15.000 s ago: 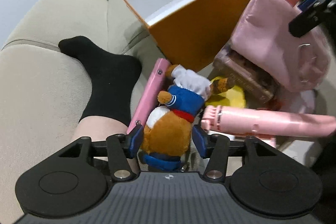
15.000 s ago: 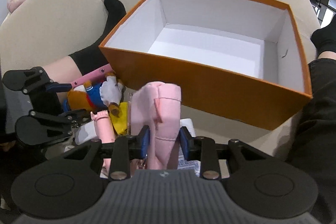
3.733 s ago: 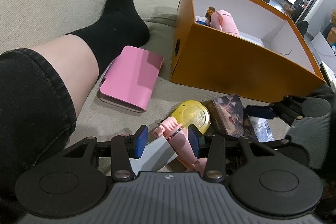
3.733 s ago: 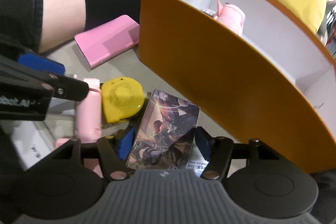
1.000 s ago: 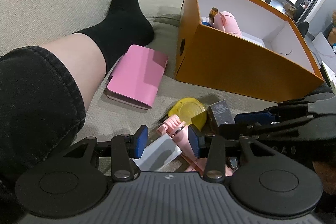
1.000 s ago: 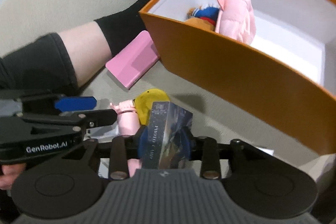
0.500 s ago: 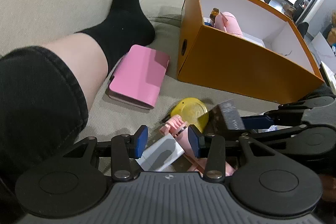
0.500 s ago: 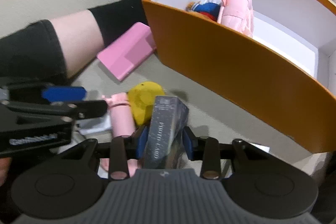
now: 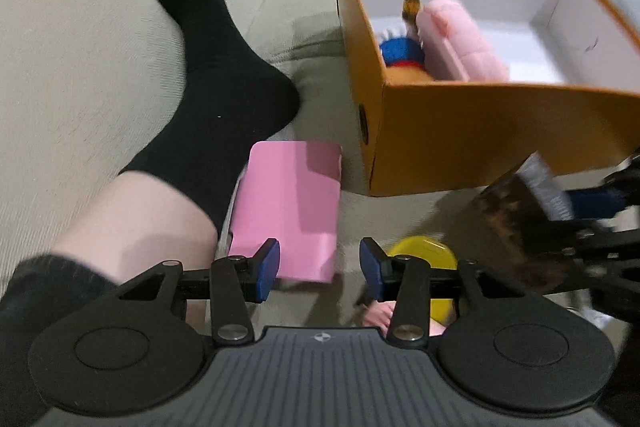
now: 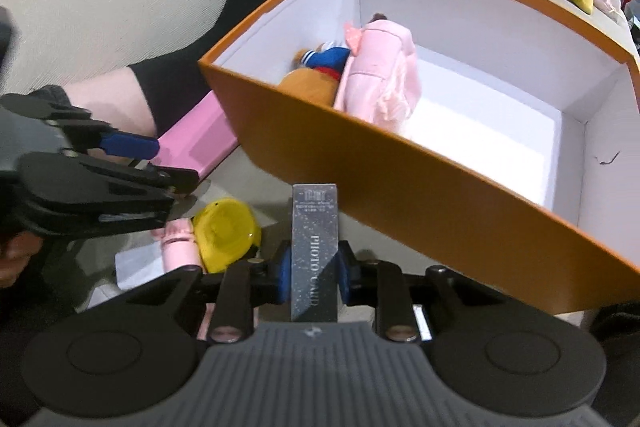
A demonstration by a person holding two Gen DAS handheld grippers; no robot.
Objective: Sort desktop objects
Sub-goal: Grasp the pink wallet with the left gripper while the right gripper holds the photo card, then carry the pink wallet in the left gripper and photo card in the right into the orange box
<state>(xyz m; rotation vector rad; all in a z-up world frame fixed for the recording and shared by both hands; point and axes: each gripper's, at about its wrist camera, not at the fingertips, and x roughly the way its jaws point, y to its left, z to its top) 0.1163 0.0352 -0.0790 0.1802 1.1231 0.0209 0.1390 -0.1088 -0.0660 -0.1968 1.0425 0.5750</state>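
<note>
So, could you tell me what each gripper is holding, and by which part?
The right gripper is closing on the card box, pads on its two broad faces, near the lower end. The left gripper holds nothing.

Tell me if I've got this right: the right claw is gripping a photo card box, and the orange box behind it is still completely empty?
Not empty. The right wrist view shows a plush toy and a pink pouch already inside the orange box. The right claw does grip the photo card box, jaws closing on it.
</note>
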